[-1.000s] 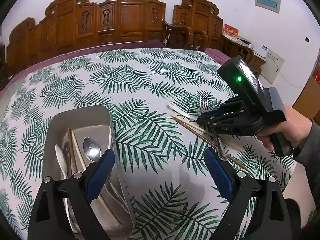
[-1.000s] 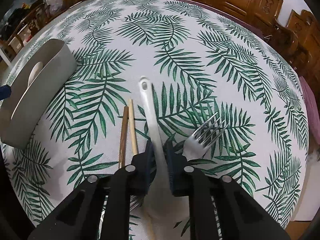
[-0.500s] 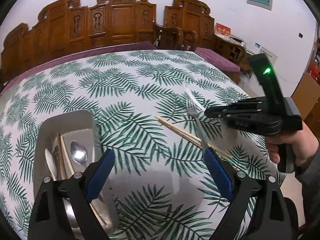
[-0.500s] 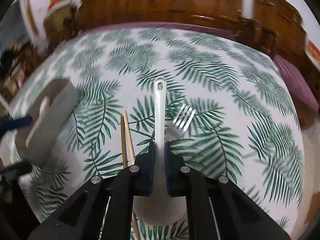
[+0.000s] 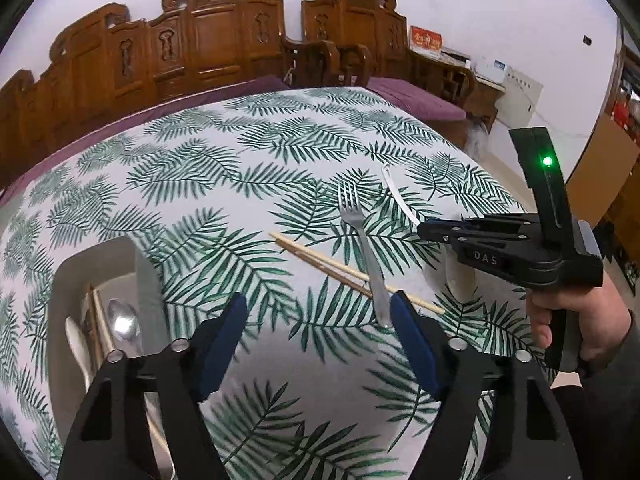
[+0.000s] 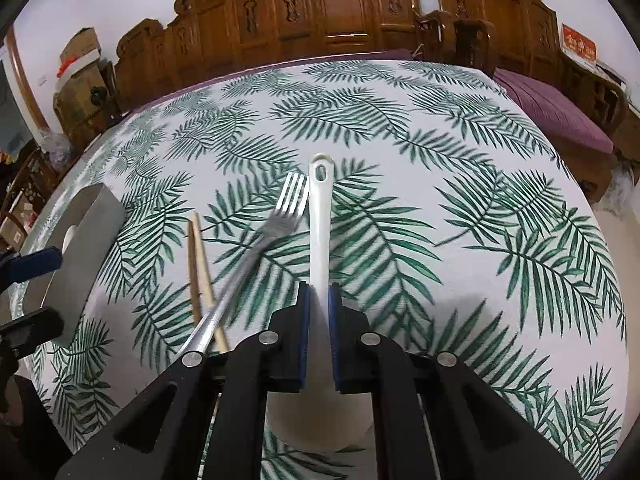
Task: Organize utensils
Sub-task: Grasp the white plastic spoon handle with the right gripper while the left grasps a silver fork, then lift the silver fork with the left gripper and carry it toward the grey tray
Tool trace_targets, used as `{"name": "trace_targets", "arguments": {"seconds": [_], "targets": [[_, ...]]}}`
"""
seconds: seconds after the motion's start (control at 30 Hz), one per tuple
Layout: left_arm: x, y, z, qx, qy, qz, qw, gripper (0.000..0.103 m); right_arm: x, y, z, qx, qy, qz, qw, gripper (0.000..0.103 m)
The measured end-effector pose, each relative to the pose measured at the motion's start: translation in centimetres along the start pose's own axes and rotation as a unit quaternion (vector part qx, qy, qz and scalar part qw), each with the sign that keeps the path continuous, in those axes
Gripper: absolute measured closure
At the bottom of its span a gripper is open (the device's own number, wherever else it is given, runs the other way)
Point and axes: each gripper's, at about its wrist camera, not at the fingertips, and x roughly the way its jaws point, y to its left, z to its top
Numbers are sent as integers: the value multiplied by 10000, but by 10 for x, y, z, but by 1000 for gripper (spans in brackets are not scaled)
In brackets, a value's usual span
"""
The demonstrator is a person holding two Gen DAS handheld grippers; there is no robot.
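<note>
Right wrist view: right gripper [image 6: 318, 300], clamped on white spoon [image 6: 319, 216], has lifted it clear of the tablecloth [image 6: 460, 184]; tray [image 5: 96, 264] transfer follows. Left gripper [image 5: 316, 320] gapes wide, idle.

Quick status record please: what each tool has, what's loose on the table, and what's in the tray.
right tool: shut on white spoon, handle pointing forward, lifted off the cloth
left tool: open, holding nothing
fork: on the tablecloth, lying across the chopsticks
chopsticks: pair, on the tablecloth
tray: grey, holds a metal spoon, a white spoon and chopsticks
left to put away: white spoon, fork, chopsticks
</note>
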Motion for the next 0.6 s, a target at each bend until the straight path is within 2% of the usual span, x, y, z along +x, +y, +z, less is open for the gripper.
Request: {"name": "trace_targets", "arguments": {"seconds": [0.23, 0.4, 0.6], "targets": [[42, -19, 16, 92, 199, -150, 9996, 48, -8, -17, -3, 103, -103, 31, 9999, 92], [79, -27, 30, 102, 427, -260, 9987, 63, -12, -27, -5, 173, -149, 51, 9997, 92], [105, -33, 41, 88, 607, -323, 9976, 77, -9, -31, -7, 226, -127, 124, 9996, 92]]}}
